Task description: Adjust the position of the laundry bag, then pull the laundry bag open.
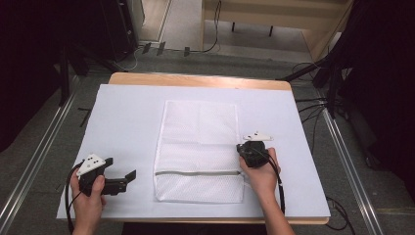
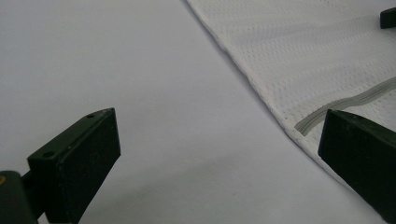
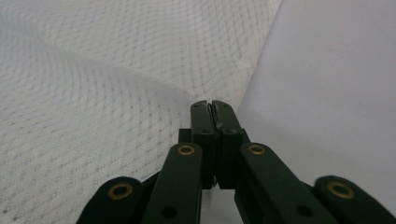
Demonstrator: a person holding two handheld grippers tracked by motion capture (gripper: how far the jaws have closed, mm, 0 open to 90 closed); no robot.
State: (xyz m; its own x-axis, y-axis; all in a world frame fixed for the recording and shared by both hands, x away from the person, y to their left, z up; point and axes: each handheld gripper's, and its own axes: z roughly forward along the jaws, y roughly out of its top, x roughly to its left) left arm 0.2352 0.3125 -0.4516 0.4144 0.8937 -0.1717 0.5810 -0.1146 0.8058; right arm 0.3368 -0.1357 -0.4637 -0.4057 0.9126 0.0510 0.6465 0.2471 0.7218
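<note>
A white mesh laundry bag [image 1: 198,142] lies flat in the middle of the pale sheet, with a grey zipper [image 1: 195,173] running across its near part. My right gripper [image 1: 242,149] sits at the bag's right edge, just beyond the zipper's end. In the right gripper view its jaws [image 3: 213,105] are pressed together, and the mesh [image 3: 93,93] ridges up toward their tips, pinched at the edge. My left gripper [image 1: 120,167] rests on the sheet left of the bag, open and empty. Its view [image 2: 217,126] shows the bag's corner [image 2: 317,51] and zipper end [image 2: 345,105] ahead on the right.
The pale sheet [image 1: 127,122] covers most of a wooden table [image 1: 195,80]. Dark stands and cables flank the table on the floor at both sides. A black tip of the other gripper [image 2: 387,17] shows far off on the bag in the left gripper view.
</note>
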